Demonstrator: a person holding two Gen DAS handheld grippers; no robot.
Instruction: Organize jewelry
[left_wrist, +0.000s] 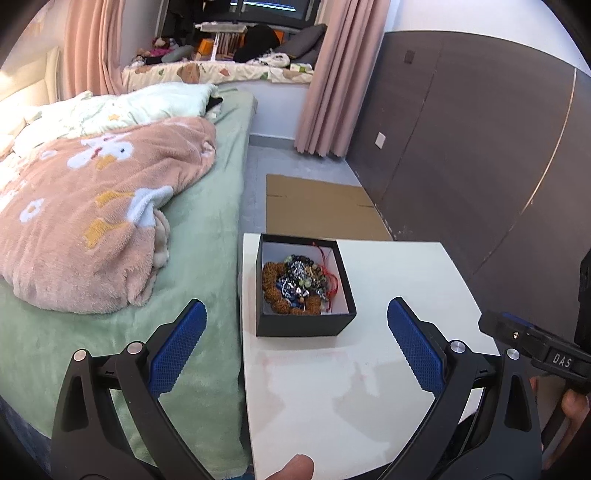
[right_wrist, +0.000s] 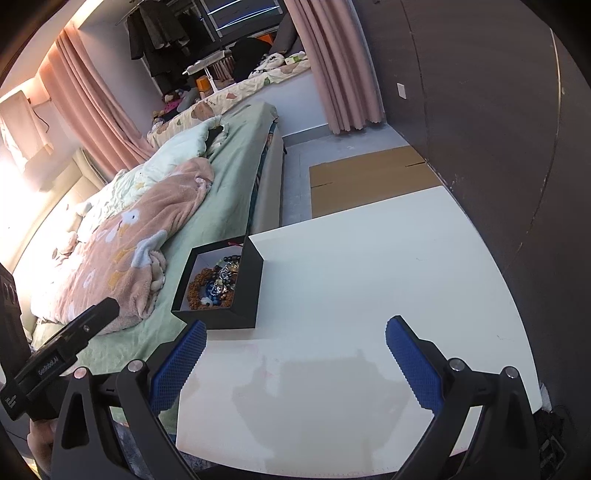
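The left gripper (left_wrist: 295, 354) is hovering empty, jaws apart, short of the black box (left_wrist: 303, 322) holding tangled jewelry (left_wrist: 300, 282) at the desk's (left_wrist: 406, 295) left edge beside the bed (left_wrist: 207, 229). The right gripper (right_wrist: 295, 360) is likewise gaping. Lifting one strand risks dragging the knot out.

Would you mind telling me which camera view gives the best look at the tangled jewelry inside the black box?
The left wrist view: it looks almost straight down into the open black square box, showing the tangled beaded jewelry nearly whole. The right wrist view sees it obliquely, and the box's near wall hides part.
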